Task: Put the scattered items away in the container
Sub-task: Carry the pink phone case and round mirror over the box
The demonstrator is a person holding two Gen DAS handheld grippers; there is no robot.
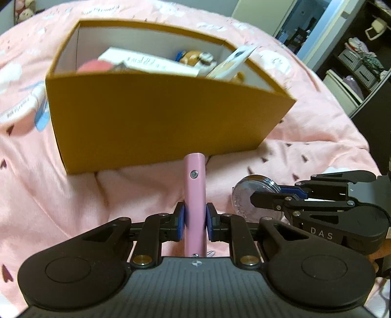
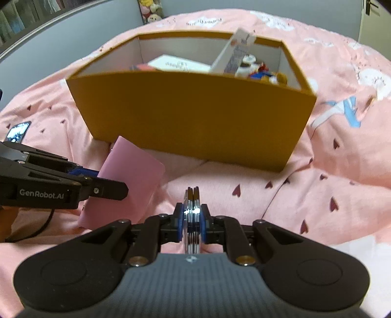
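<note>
An orange box (image 1: 158, 122) (image 2: 195, 117) with a white inside stands on the pink bedspread ahead of both grippers. It holds a white booklet (image 1: 151, 62), a red item, small toy figures (image 2: 256, 71) and a card leaning on its rim. My left gripper (image 1: 195, 220) (image 2: 97, 181) is shut on a pink binder (image 1: 195, 193) (image 2: 132, 176), held edge-on and lifted off the bed. To its right, my right gripper (image 2: 193, 220) (image 1: 276, 195) is shut on a round clear-lidded case (image 2: 192, 208) (image 1: 244, 198), also held on edge.
The pink bedspread (image 2: 268, 195) is rumpled around the box. A phone (image 2: 18, 132) lies on it at the far left. Dark shelves with bins (image 1: 354, 63) stand beyond the bed's right side. Plush toys (image 2: 151, 12) sit at the headboard.
</note>
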